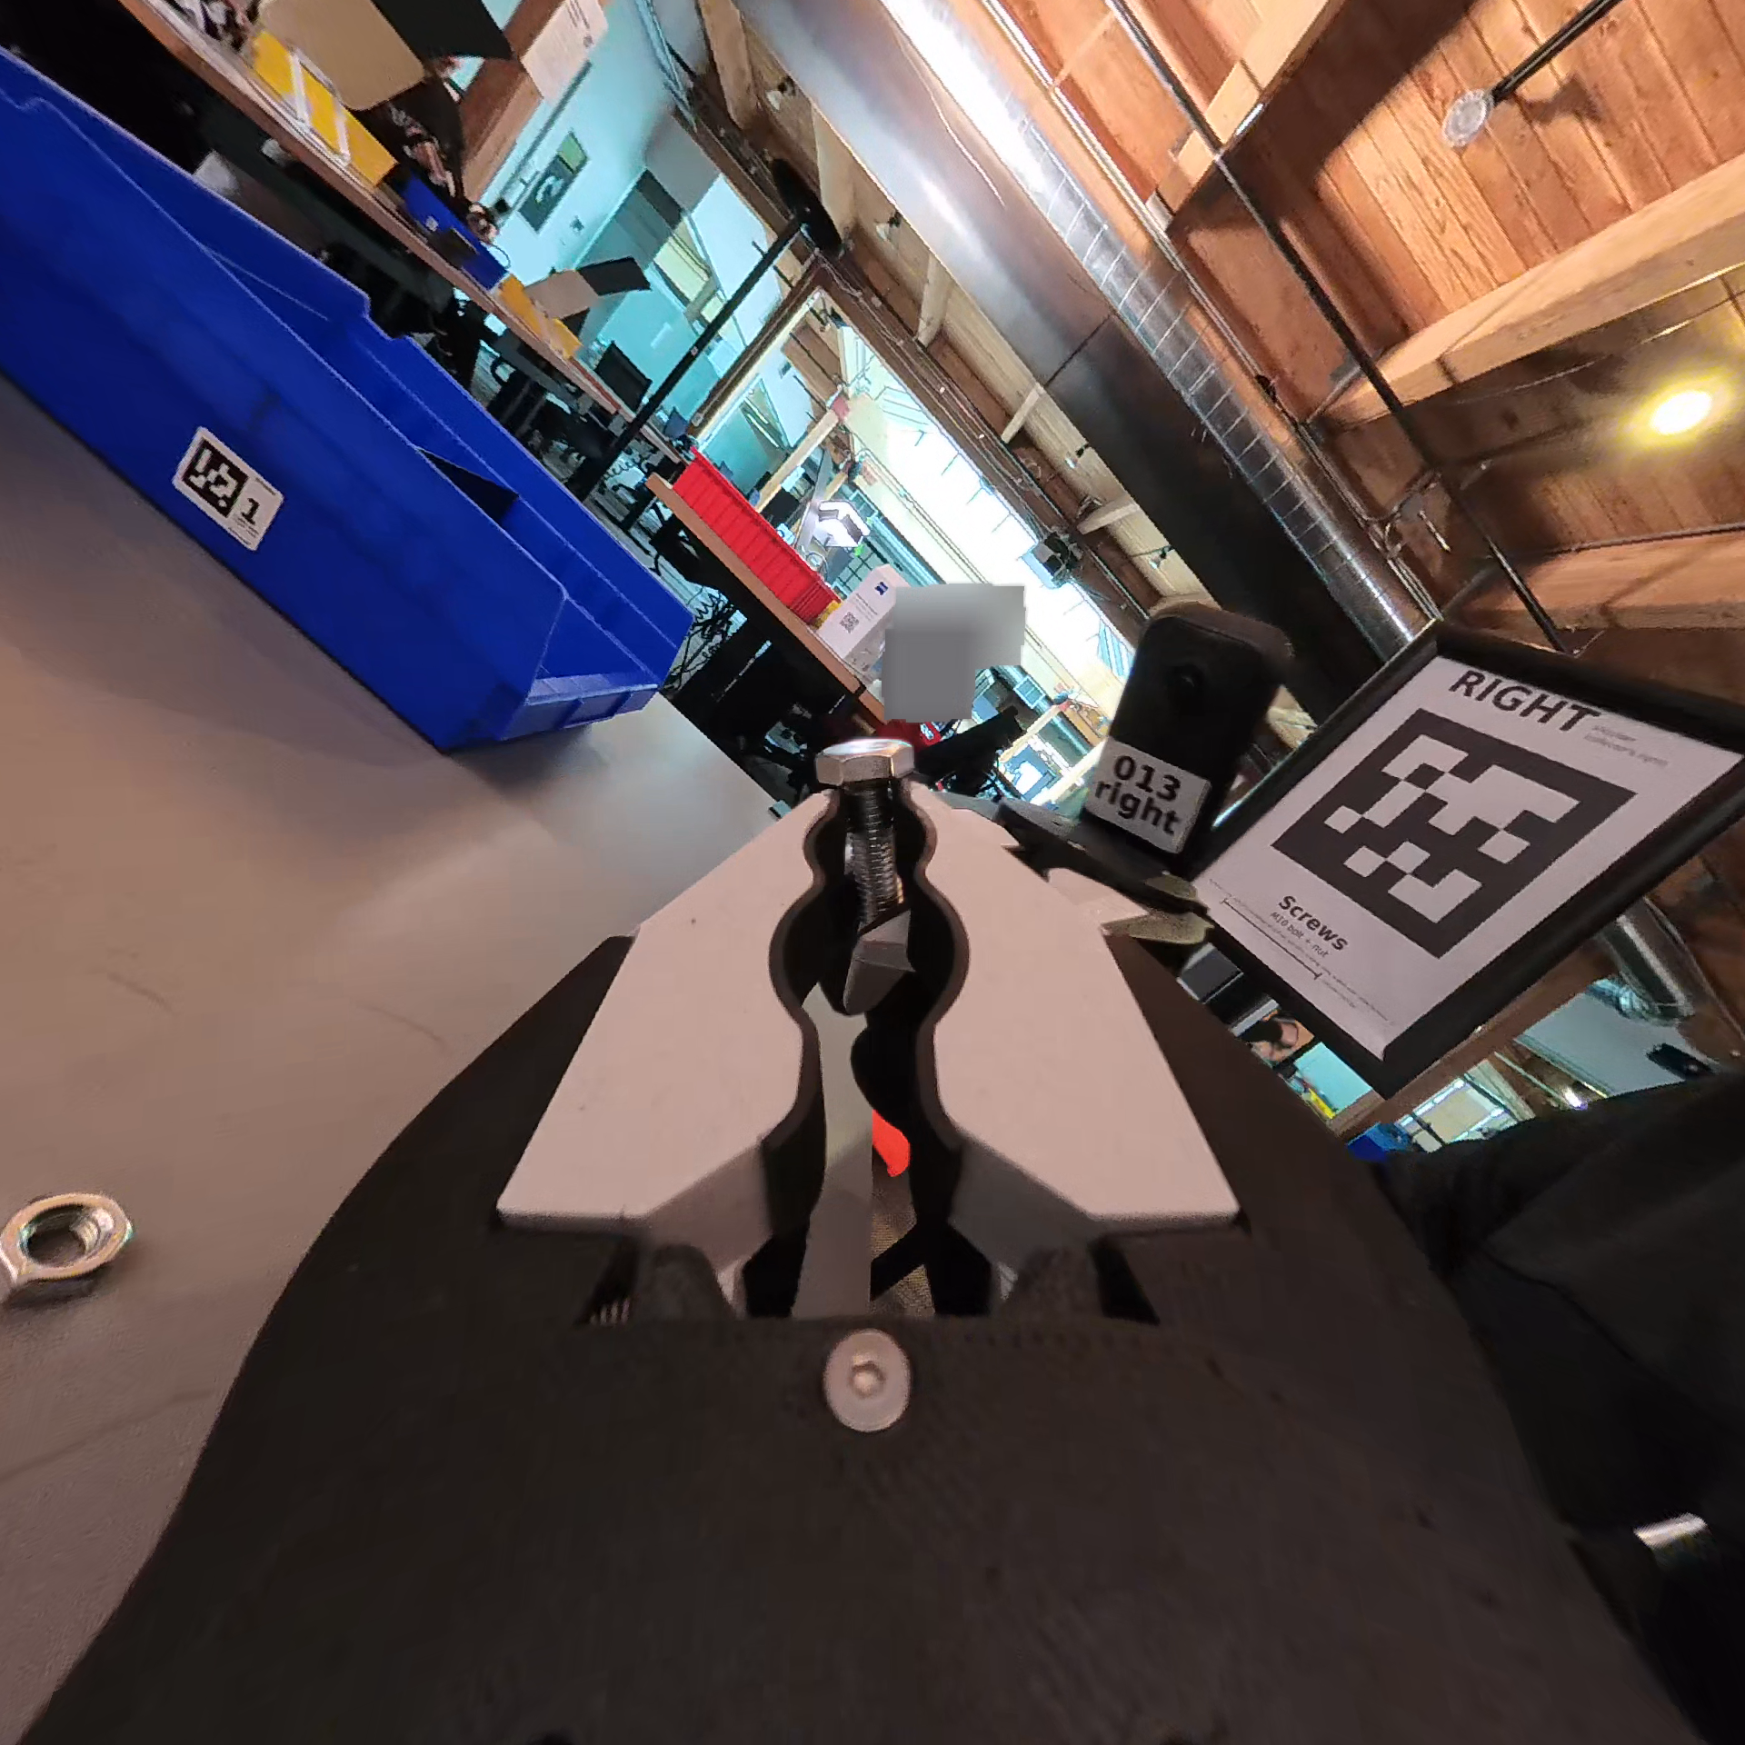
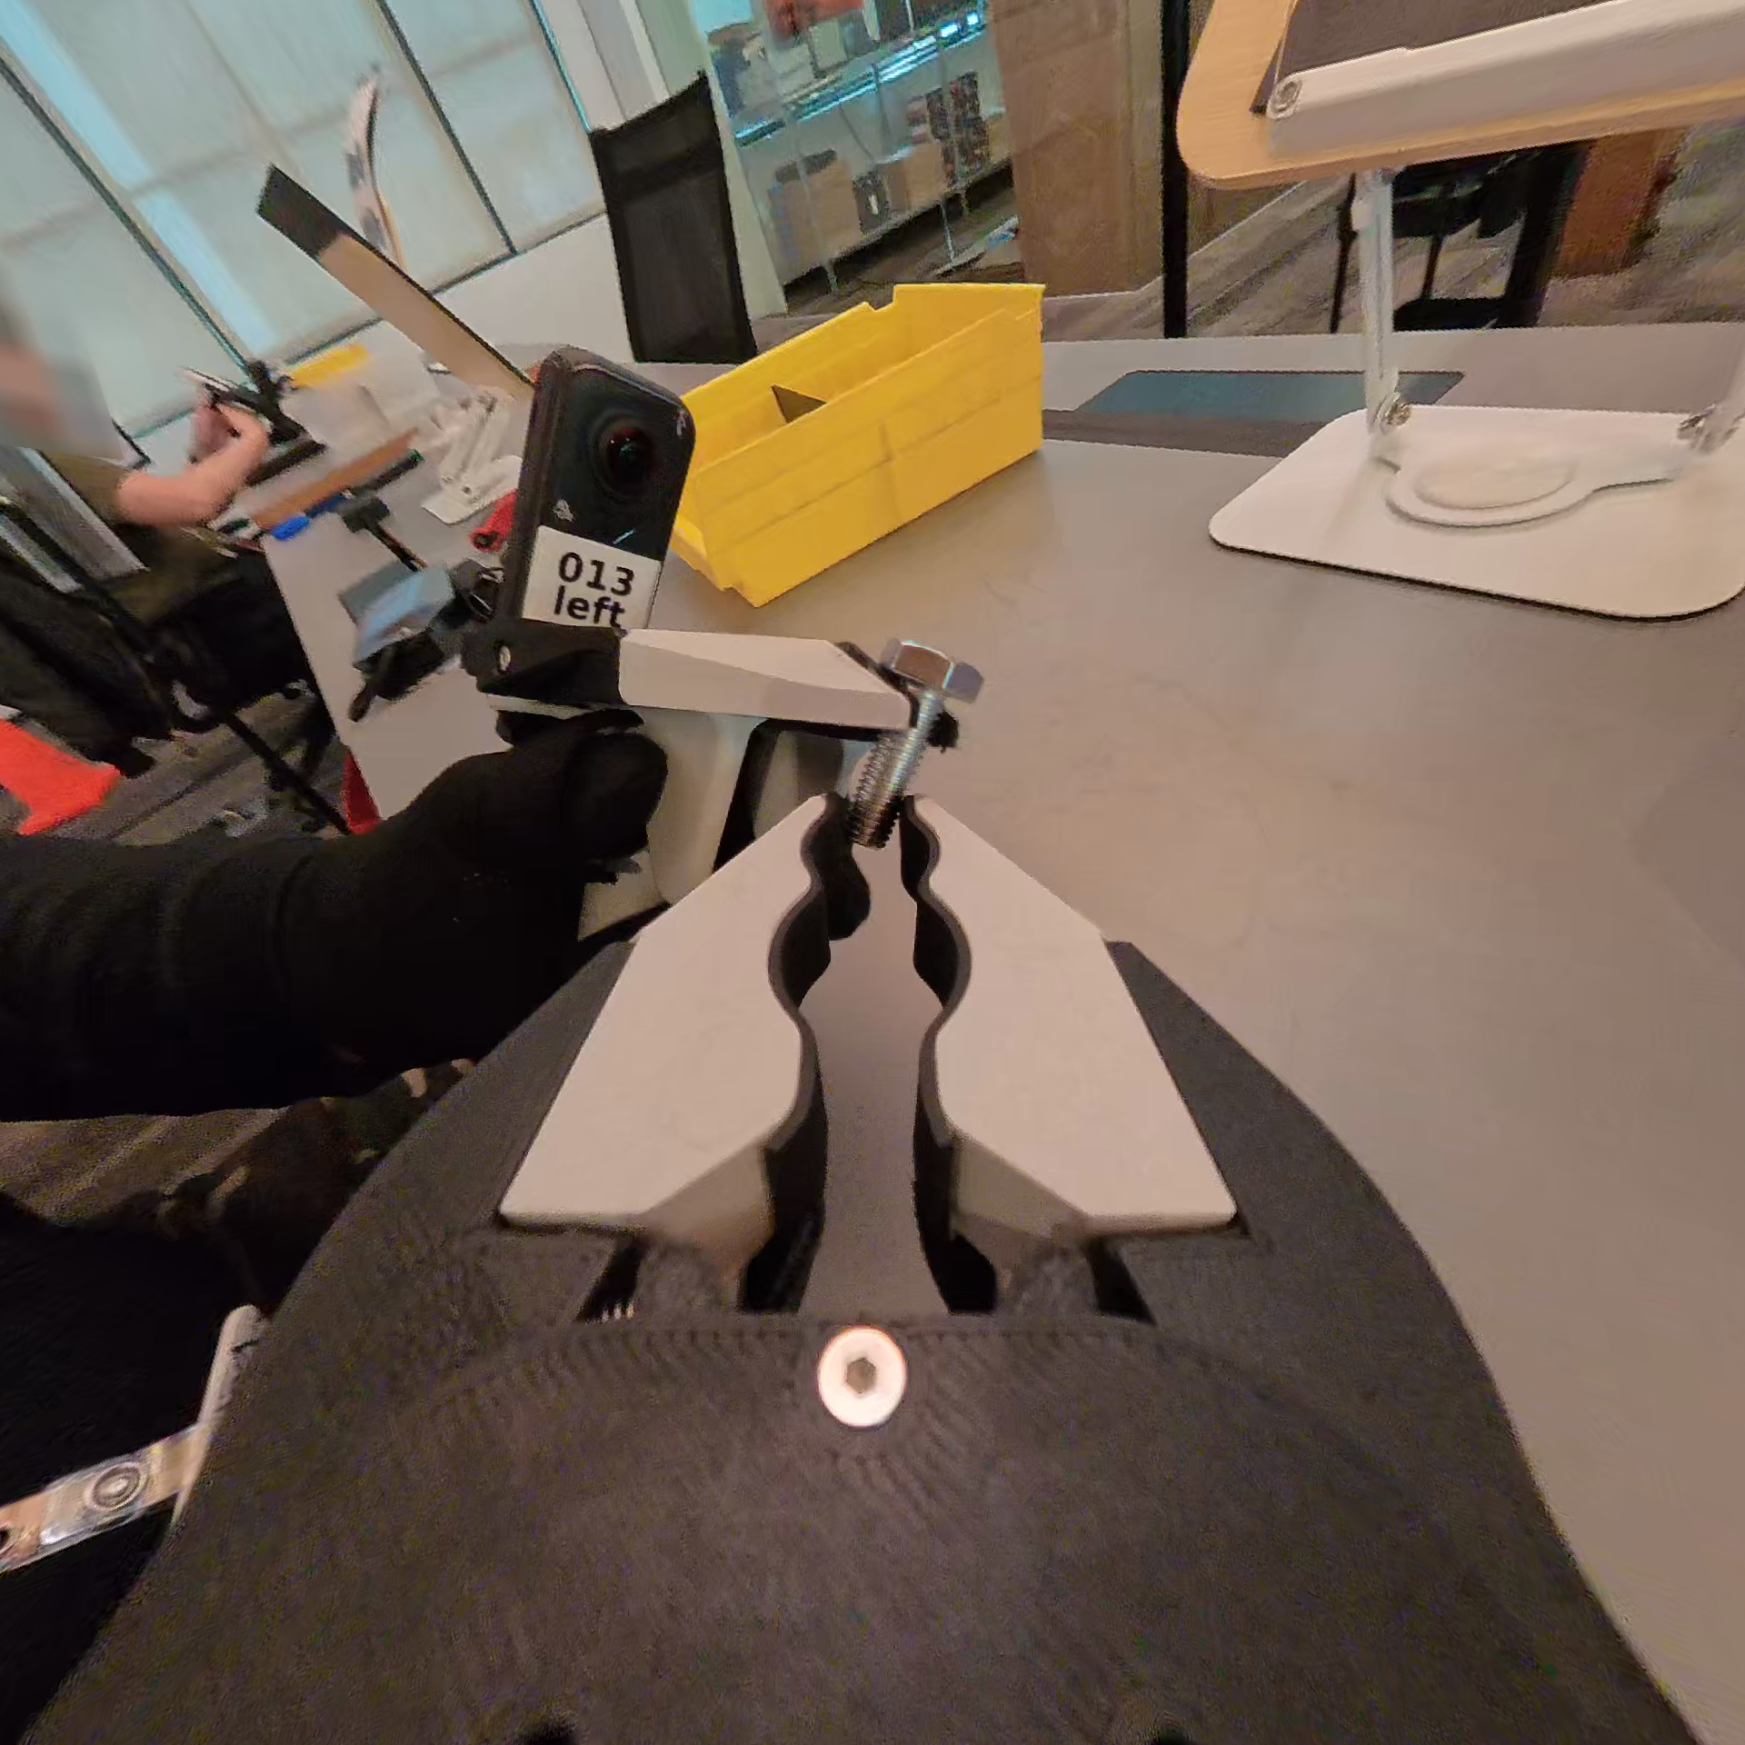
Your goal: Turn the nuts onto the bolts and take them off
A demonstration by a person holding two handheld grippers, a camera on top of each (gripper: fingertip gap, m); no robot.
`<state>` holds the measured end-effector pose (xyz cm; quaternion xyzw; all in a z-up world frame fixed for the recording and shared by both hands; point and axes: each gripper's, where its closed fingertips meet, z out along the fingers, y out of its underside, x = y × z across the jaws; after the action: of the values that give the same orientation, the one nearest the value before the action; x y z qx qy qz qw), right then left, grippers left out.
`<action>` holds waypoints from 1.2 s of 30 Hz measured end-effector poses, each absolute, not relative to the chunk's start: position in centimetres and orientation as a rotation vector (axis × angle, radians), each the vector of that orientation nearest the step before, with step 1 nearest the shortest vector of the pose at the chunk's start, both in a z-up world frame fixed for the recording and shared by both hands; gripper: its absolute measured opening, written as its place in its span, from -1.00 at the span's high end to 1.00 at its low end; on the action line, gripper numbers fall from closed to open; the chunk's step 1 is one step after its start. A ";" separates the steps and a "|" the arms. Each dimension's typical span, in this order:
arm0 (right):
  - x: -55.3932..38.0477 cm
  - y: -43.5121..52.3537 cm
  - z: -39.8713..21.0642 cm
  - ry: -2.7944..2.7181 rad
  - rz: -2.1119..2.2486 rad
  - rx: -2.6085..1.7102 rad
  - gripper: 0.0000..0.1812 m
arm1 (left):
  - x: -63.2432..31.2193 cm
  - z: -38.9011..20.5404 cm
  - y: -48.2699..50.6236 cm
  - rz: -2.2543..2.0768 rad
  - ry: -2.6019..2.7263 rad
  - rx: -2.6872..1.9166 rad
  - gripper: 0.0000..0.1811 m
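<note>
Grey table (image 2: 1322,850), bolt (image 2: 911,718) in left gripper (image 2: 897,703)

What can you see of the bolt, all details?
The bolt is bright silver metal with a hex head and a threaded shank. The left gripper is shut on the shank just under the head, holding it above the grey table, head up and slightly tilted. The right gripper has its tips at the lower threads; whether it pinches the bolt or a nut there is unclear. A loose nut lies apart on the table.

Nut (image 1: 64,1248) on table (image 1: 283,944), left
</note>
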<state>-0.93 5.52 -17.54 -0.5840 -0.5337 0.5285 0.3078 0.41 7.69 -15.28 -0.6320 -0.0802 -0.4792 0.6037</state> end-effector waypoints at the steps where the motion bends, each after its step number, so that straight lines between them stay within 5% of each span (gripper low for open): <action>1: -0.9 5.5 -17.5 -1.411 1.418 -1.554 0.90 | 0.4 -15.2 7.7 -1.108 -0.179 -1.461 0.91; 7: -0.6 6.6 -18.2 -1.511 1.169 -1.511 0.91 | 0.4 -15.7 7.5 -1.018 -0.084 -1.550 0.89; 16: -0.4 6.6 -19.8 -1.808 0.369 -1.080 0.91 | -0.7 -17.7 4.4 -1.000 0.182 -2.015 0.58; 36: -1.2 1.5 -22.2 -2.019 0.074 -0.749 0.91 | -1.1 -22.8 -1.3 -0.674 1.059 -2.687 0.72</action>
<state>-1.23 1.50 -22.23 -0.3062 -0.8251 0.0301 0.4738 -1.08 -1.28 -22.77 -0.9025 0.3558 -0.2263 0.0877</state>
